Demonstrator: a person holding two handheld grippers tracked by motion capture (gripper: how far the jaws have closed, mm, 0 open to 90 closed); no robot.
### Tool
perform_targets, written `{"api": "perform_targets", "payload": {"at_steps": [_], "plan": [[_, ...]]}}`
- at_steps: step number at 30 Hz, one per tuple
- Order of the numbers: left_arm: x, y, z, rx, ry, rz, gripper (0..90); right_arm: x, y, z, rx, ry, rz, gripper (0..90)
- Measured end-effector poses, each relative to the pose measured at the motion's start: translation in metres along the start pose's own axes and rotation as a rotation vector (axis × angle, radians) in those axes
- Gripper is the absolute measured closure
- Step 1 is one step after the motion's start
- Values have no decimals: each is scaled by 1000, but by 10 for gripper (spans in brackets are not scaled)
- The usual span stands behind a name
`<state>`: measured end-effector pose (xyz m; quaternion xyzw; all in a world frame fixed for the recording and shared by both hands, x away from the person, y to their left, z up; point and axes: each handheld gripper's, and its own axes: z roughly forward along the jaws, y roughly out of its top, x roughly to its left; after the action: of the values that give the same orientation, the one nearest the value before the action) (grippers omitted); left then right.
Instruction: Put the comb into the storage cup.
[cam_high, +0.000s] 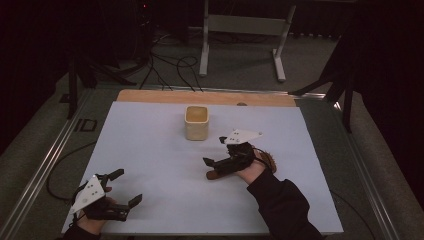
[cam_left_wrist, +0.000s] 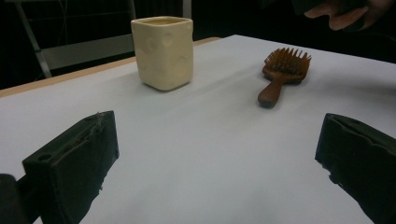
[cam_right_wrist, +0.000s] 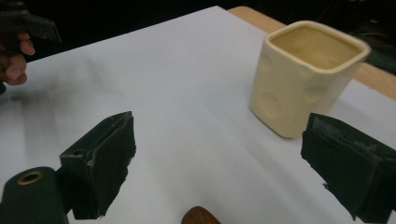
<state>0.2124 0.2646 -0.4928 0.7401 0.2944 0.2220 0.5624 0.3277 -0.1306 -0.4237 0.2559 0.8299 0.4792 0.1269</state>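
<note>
High view shows the right gripper (cam_high: 216, 151) poised over a wooden hairbrush (cam_high: 264, 159) lying flat on the white table sheet (cam_high: 150, 150), its jaws spread apart and closed on nothing; the brush lies mostly under that hand, its handle end poking out toward the left. Near it, farther from the person, a cream square cup (cam_high: 196, 122) stands upright and seems empty. The right gripper view has the handle's rounded tip (cam_right_wrist: 200, 216) at the bottom edge between the parted jaws, untouched; the left gripper (cam_high: 126, 187) rests near the person's edge, well apart from both, its jaws also wide open. The step in hand looks like the approach to pick up the brush, probably for dropping into the cup; the next move likely calls for lowering until the jaws straddle the handle, then closing firmly across its narrow width.
</note>
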Motion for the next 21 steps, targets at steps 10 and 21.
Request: {"api": "perform_targets", "payload": {"at_steps": [10, 21], "plan": [[0, 0, 0, 0, -1, 1, 0, -2, -6, 20, 43, 21, 26, 129], [0, 0, 1, 1, -7, -2, 1, -7, -15, 34, 102, 26, 57, 220]]}}
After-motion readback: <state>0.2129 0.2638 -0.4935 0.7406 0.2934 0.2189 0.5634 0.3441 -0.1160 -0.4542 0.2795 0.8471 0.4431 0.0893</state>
